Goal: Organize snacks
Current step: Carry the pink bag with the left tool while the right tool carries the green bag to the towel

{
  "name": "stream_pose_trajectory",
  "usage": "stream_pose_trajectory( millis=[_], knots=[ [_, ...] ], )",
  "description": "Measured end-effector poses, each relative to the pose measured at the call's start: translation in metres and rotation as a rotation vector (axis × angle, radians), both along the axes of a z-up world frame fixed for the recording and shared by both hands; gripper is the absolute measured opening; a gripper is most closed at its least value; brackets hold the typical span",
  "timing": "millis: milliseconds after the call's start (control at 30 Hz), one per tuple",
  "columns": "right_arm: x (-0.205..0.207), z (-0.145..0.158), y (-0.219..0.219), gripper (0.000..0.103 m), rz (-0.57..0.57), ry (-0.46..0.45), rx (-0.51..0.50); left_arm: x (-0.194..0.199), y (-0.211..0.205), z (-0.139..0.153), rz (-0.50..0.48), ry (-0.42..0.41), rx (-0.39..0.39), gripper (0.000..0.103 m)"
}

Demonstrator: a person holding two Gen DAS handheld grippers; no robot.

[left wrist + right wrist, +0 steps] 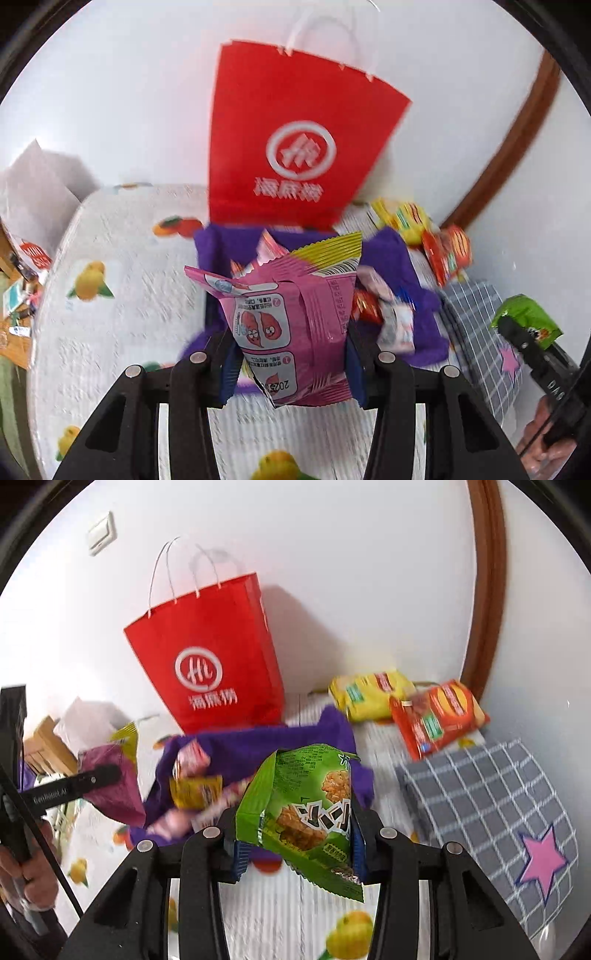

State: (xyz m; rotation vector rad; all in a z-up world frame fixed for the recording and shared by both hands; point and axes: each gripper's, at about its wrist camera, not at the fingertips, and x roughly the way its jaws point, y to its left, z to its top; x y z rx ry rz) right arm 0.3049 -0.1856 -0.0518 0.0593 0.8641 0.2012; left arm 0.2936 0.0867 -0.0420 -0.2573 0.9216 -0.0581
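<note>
The left hand-held gripper (291, 363) pinches a pink snack packet (291, 317) and the right hand-held gripper (295, 843) a green one (306, 808); slick, puffy wrappers could slip free above the purple bag (258, 746).

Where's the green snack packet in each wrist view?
Left wrist: green foil snack packet at far right edge, clamped in the right tool.
Right wrist: centre foreground, between that tool's own fingers.
Shared landmark: red paper carrier bag with white logo, standing against the wall behind.
</note>
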Motion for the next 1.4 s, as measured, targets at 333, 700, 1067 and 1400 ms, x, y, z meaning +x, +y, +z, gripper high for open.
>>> stream_pose_trajectory(
  millis=[333,700,1067,1400],
  knots=[
    [0.052,0.008,0.004,0.043,-0.018,0.041,0.047,0.045,0.006,0.009,0.025,-0.015,-0.021,0.045],
    [0.092,-0.008,0.025,0.043,0.020,0.078,0.042,0.068,-0.010,-0.027,-0.008,0.033,0.034,0.045],
    [0.120,-0.042,0.047,0.043,0.074,0.150,0.077,0.076,-0.006,-0.038,-0.010,0.057,0.022,0.045],
    [0.131,-0.079,0.048,0.043,0.101,0.262,0.012,0.078,0.001,-0.043,0.009,0.077,0.008,0.045]
  ],
)
